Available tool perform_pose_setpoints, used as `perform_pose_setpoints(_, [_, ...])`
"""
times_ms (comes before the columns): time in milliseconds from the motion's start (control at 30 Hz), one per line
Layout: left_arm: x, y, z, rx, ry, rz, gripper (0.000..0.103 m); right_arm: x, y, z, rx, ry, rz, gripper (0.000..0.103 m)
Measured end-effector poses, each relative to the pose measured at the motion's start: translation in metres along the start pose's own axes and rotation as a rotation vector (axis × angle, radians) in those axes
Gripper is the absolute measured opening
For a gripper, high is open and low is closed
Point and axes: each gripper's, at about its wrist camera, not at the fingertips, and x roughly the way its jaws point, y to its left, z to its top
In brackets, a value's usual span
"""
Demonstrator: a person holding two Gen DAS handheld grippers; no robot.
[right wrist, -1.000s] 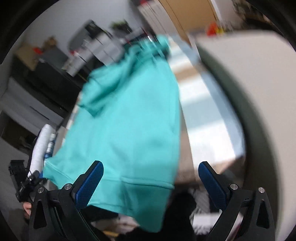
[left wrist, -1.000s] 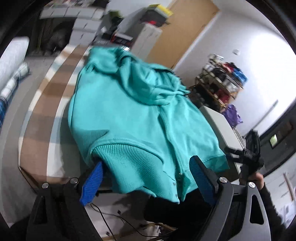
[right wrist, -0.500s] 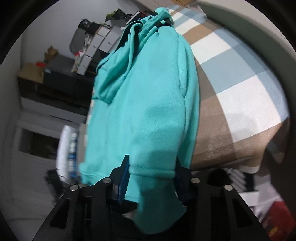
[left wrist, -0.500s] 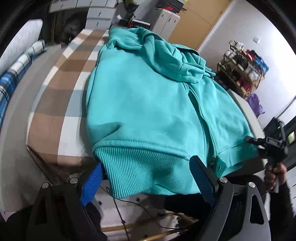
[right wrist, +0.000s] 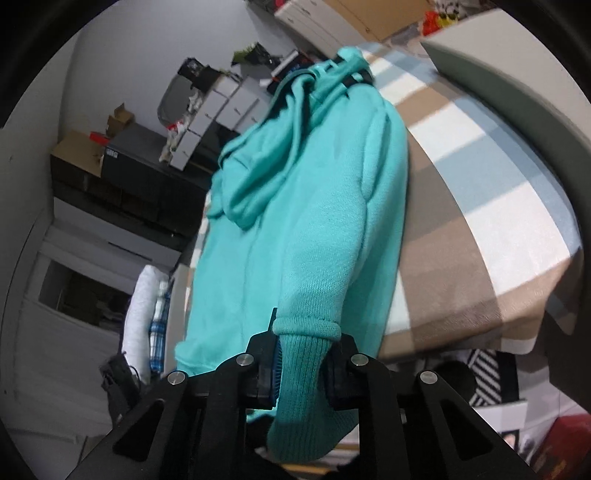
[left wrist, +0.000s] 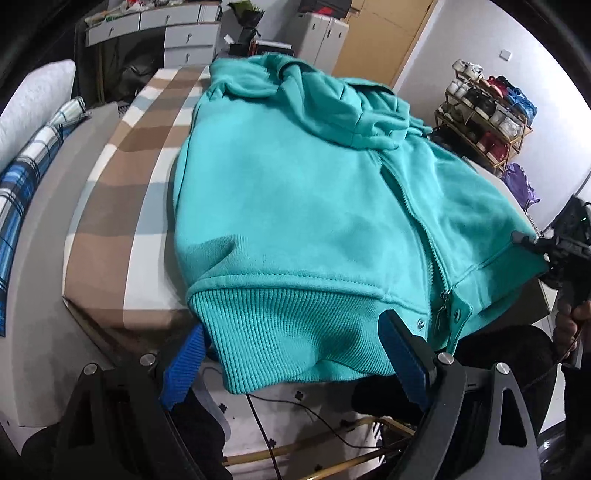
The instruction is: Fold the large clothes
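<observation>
Across the middle of the left wrist view lay a turquoise zip hoodie, spread face-up on a checked cloth of brown, white and pale blue squares, its hood bunched toward the top of the frame and its ribbed hem hanging over the near edge of the surface. The zipper ran diagonally down the right half to a pull and two snaps near the hem. The left gripper stood spread wide, its blue pads on either side of the ribbed hem at the bottom of the frame; the pads did not press on the fabric. At the right edge of that view the right gripper met the hoodie's far lower corner, with the person's hand below it.

In the right wrist view the hoodie ran from the upper centre down to the bottom centre, where the right gripper was closing on a ribbed cuff, the knit squeezed between the black fingers and sagging below them. The checked cloth filled the right side of that frame. A shoe rack stood against the white wall at the upper right of the left wrist view, and white drawers sat along the top left.
</observation>
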Motion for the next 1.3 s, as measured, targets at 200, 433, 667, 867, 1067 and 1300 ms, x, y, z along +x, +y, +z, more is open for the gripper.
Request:
perform_pose_setpoints(200, [0.008, 0.006, -0.01, -0.034, 0.145, -0.014, 0.087, 0.005, 0.024, -0.004, -0.09, -0.046, -0.052, 0.014])
perform_pose_setpoints(433, [-0.001, 0.032, -0.021, -0.148, 0.153, 0.114, 0.087, -0.007, 0.0, -0.003, -0.006, -0.086, 0.005, 0.015])
perform_pose_setpoints(667, [0.006, 0.062, -0.006, -0.363, 0.187, -0.191, 0.087, -0.012, -0.005, -0.003, 0.006, -0.098, 0.045, 0.017])
perform_pose_setpoints(867, [0.021, 0.062, 0.011, -0.389, 0.205, -0.245, 0.093, -0.015, -0.01, -0.004, 0.02, -0.1, 0.09, 0.02])
perform_pose_setpoints(1067, [0.035, 0.067, 0.009, -0.46, 0.182, -0.372, 0.088, -0.02, -0.023, -0.005, 0.081, -0.117, 0.153, 0.021])
perform_pose_setpoints(1300, [0.042, 0.076, 0.006, -0.471, 0.259, -0.418, 0.032, -0.02, -0.024, -0.004, 0.089, -0.116, 0.157, 0.021])
